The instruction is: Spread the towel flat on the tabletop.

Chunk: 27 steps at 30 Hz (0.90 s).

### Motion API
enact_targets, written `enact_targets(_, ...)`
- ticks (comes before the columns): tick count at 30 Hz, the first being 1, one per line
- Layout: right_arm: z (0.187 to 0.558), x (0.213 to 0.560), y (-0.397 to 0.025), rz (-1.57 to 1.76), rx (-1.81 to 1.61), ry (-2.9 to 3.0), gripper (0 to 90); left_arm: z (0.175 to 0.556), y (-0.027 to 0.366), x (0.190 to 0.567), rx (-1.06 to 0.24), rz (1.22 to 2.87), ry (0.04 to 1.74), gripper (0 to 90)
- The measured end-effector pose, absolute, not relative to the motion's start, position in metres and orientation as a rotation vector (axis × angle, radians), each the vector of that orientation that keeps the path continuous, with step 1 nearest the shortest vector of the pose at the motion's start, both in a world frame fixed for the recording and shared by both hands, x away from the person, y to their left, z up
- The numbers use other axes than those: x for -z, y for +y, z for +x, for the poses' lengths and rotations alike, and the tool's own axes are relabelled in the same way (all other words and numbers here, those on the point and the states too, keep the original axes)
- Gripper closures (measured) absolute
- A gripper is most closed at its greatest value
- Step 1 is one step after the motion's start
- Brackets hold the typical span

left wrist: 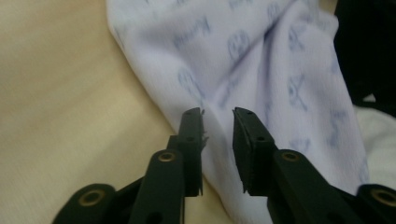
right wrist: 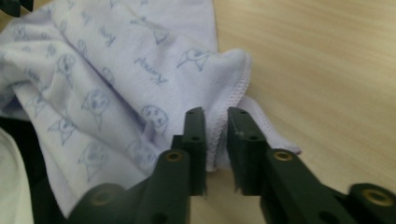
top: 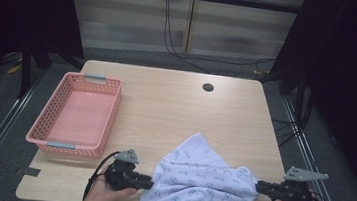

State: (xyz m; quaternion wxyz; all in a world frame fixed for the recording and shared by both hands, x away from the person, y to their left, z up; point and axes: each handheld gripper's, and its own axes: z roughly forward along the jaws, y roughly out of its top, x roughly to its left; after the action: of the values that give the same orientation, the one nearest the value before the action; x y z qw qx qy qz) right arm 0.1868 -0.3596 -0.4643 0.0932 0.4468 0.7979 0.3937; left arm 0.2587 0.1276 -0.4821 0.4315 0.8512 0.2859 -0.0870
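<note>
A pale lavender cloth [top: 203,183] printed with small blue dog heads lies crumpled at the table's near edge. Its front part hangs over that edge. My left gripper [top: 150,182] sits at the cloth's left border. In the left gripper view, the left gripper [left wrist: 218,112] has its jaws a little apart over the edge of the cloth [left wrist: 261,60]. My right gripper [top: 259,186] is at the cloth's right corner. In the right gripper view, the right gripper [right wrist: 215,111] has its jaws pressed close on a stitched hem fold of the cloth [right wrist: 107,60].
An empty pink plastic basket [top: 114,109] with grey handles stands at the left of the wooden table [top: 176,105]. A round cable hole [top: 208,87] sits near the far edge. Dark curtains and metal rails flank the table.
</note>
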Motion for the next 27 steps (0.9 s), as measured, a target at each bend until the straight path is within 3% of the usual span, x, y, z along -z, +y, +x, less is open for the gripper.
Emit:
enact_targets(5, 0.216, 0.453, -0.344, 1.272, -1.213, 2.332, 60.3, 0.311, 0.103, 0.482, 0.167, 2.041, 0.777, 65.0)
enact_targets(14, 0.263, 0.471, -0.317, 1.31, -1.116, 2.438, 56.0, 0.342, 0.062, 0.497, 0.135, 2.125, 0.784, 58.1)
enact_targets(15, 0.265, 0.478, -0.316, 1.341, -1.085, 2.467, 57.3, 0.342, 0.055, 0.5, 0.117, 2.17, 0.779, 65.0)
enact_targets(18, 0.26, 0.482, -0.317, 1.332, -1.093, 2.507, 78.1, 0.34, 0.054, 0.501, 0.099, 2.19, 0.759, 86.1)
enact_targets(22, 0.258, 0.48, -0.317, 1.31, -1.094, 2.509, 83.8, 0.339, 0.062, 0.494, 0.123, 2.128, 0.768, 88.5)
enact_targets(27, 0.268, 0.447, -0.32, 1.267, -1.244, 2.344, 83.9, 0.342, 0.09, 0.458, 0.007, 2.02, 0.789, 88.8)
